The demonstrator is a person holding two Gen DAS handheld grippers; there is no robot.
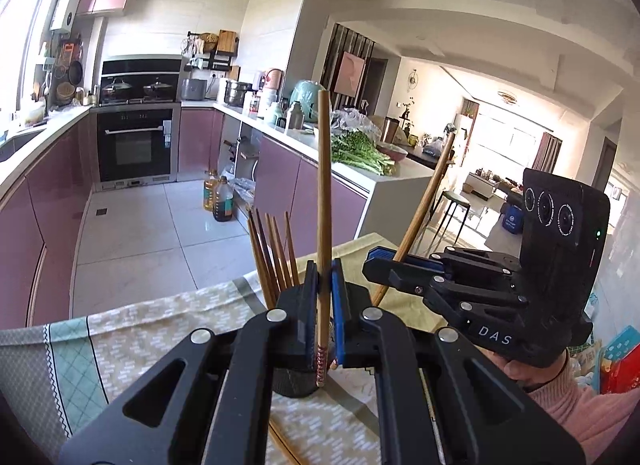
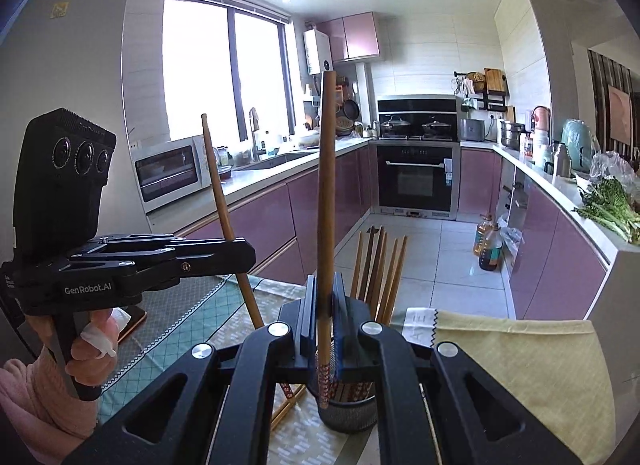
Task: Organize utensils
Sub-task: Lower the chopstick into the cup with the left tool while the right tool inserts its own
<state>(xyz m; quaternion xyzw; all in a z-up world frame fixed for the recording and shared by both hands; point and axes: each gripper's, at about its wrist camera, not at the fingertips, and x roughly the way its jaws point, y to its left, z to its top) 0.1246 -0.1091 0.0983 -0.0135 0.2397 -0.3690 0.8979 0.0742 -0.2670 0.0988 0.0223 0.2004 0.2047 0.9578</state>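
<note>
Each gripper is shut on one brown wooden chopstick and holds it near upright. My left gripper [image 1: 324, 285] grips a chopstick [image 1: 324, 193] with a patterned pink tip near the table. My right gripper [image 2: 325, 297] grips another chopstick [image 2: 326, 193], its patterned end just above a dark mesh holder [image 2: 348, 413]. The holder [image 1: 294, 381] contains several chopsticks [image 1: 272, 253], which also show in the right wrist view [image 2: 380, 269]. The right gripper [image 1: 374, 265] shows in the left view, and the left gripper [image 2: 246, 255] in the right view.
The holder stands on a table with a patterned green and grey cloth [image 1: 120, 345] and a yellow cloth [image 2: 520, 365]. Loose chopsticks [image 2: 286, 405] lie on the cloth beside the holder. A phone [image 2: 134, 319] lies at the left. Kitchen counters [image 2: 580, 201] lie beyond.
</note>
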